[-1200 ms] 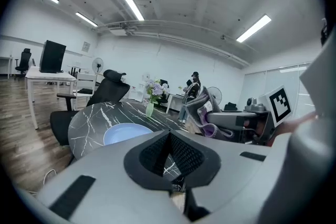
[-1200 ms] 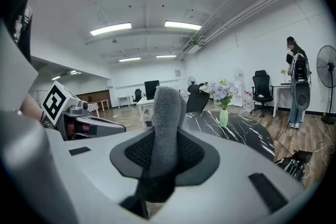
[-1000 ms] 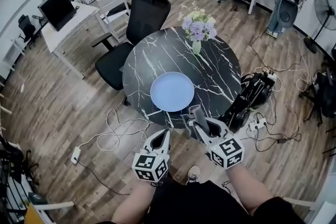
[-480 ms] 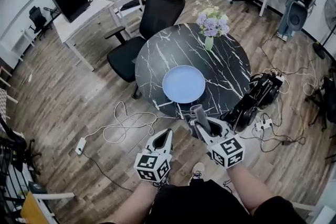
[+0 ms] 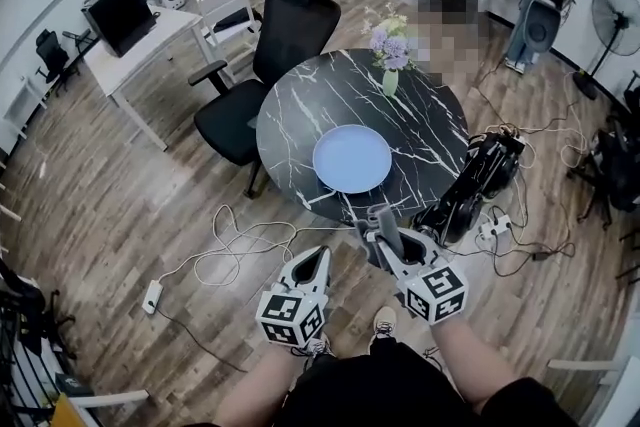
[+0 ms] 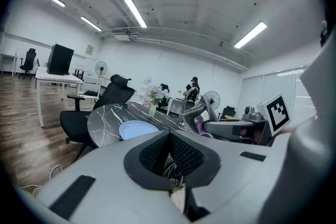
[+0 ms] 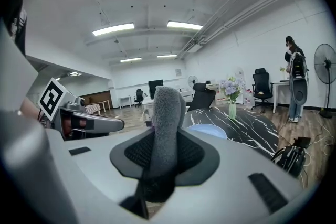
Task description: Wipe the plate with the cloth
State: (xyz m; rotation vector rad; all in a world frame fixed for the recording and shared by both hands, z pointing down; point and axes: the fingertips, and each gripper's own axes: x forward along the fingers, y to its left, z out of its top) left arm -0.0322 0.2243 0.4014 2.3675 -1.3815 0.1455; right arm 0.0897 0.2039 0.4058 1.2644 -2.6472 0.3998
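Pale blue plate (image 5: 352, 159) sits flat on the near half of the round black marble counter (image 5: 300, 110), with nothing on it, and by the look of it no wiping has begun. Grey cloth (image 5: 381, 218), bunched into a thick roll, is clamped between the pads of the right gripper (image 5: 380, 235) and pokes out past the tips toward the counter. That gripper is the closer one: it hangs just off the counter's near edge, with the plate ahead and a touch to its left. Left gripper (image 5: 317, 261) is pinched closed on nothing, further back over the floor, with the plate ahead and to its right. So the reach is forward and over the rim, I'd say. Beyond the plate, a vase of flowers (image 5: 388, 55) stands by the far edge, well apart, and a black office chair (image 5: 290, 25) sits behind that.
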